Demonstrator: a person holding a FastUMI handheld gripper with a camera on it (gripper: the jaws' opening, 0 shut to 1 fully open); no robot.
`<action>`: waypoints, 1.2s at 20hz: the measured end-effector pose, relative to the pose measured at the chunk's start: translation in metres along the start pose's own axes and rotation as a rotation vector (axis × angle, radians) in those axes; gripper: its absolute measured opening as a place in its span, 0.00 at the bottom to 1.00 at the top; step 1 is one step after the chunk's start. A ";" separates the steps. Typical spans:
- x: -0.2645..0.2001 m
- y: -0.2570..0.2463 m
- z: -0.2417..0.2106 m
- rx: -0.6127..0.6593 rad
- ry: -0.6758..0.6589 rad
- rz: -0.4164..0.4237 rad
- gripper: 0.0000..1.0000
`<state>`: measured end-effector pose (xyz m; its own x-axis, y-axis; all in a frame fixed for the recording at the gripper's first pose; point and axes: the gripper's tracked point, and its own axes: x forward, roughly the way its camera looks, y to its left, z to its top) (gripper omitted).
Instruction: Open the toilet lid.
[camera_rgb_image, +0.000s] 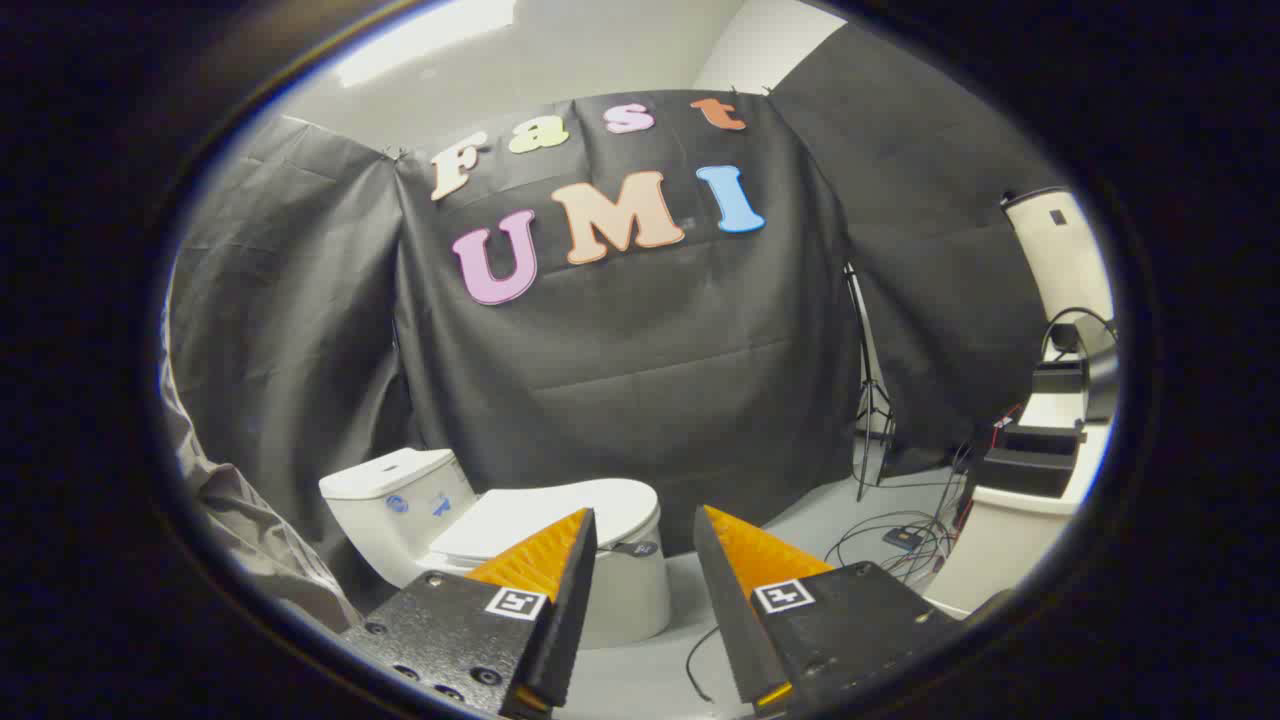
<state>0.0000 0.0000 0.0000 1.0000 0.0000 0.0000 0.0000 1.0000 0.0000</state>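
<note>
The toilet (560, 560) stands low and left of centre in the frame, beyond my fingers. Its lid (550, 515) lies flat and closed; I judge it stiff, smooth, light plastic, best hooked under the front lip. My gripper (645, 530) hangs open, holding nothing.

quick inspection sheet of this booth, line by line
surface: pale floor, bare near the toilet
job's things: white toilet beyond the tongs; toilet lid down, shut; tank behind it
clutter: black boxes on a white counter
grippers: tongs open, holding nothing, short of the lid
cables: loose cables on the floor; one cable near the tongs
surroundings: black cloth wall, light stand, grey sleeve
</note>
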 end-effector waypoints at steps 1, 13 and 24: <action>0.000 0.001 -0.002 -0.009 -0.003 0.004 0.61; 0.001 0.000 -0.011 -0.014 0.012 -0.022 0.58; 0.007 -0.008 -0.021 0.021 0.065 -0.047 0.55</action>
<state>0.0070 -0.0081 -0.0212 0.9968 -0.0463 -0.0656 0.0476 0.9987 0.0196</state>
